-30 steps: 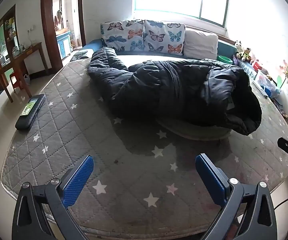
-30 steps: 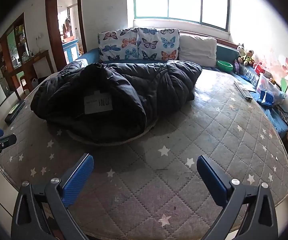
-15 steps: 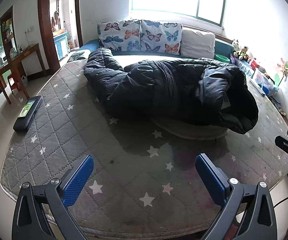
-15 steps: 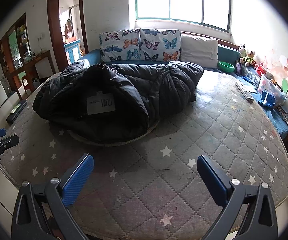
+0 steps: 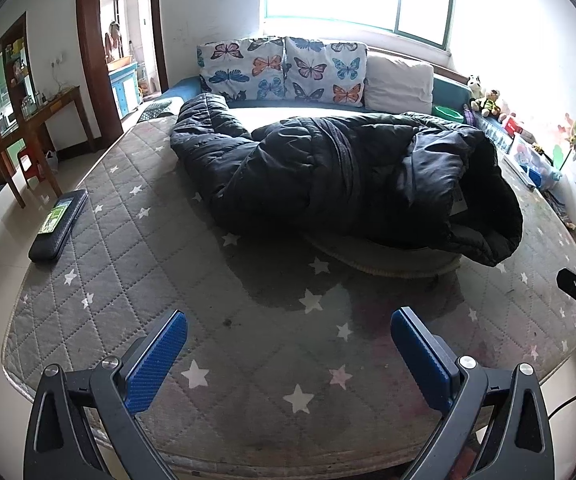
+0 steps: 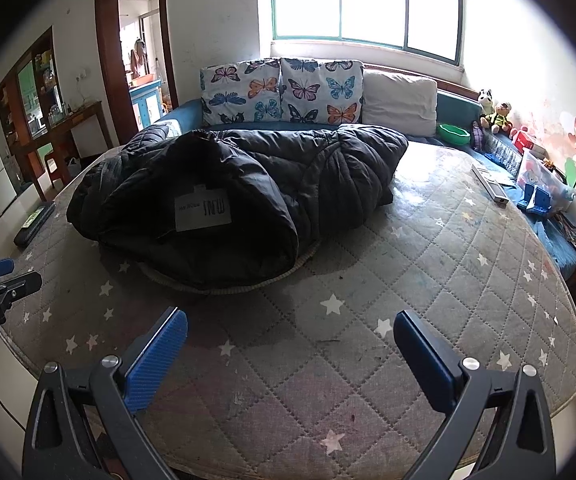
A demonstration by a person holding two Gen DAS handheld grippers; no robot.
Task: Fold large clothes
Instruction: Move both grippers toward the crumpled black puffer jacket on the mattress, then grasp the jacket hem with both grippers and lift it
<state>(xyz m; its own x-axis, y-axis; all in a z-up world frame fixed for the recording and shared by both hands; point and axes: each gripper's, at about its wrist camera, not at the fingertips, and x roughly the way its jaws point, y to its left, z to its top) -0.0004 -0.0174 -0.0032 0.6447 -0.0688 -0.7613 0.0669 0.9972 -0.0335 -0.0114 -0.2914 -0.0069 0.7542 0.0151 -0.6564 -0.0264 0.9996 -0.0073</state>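
Black padded coat [image 5: 348,184] lies bunched well beyond both empty, wide-open tools [image 5: 288,344] [image 6: 290,344].

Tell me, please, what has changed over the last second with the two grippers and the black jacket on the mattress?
Very little: both views shifted slightly, as if the left gripper and right gripper drew back a touch. Nothing was gripped or released. Both stay open and empty, and the black jacket lies bundled as before on the mattress.

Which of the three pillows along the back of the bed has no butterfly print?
The plain white pillow, rightmost in the row; both others carry butterflies.
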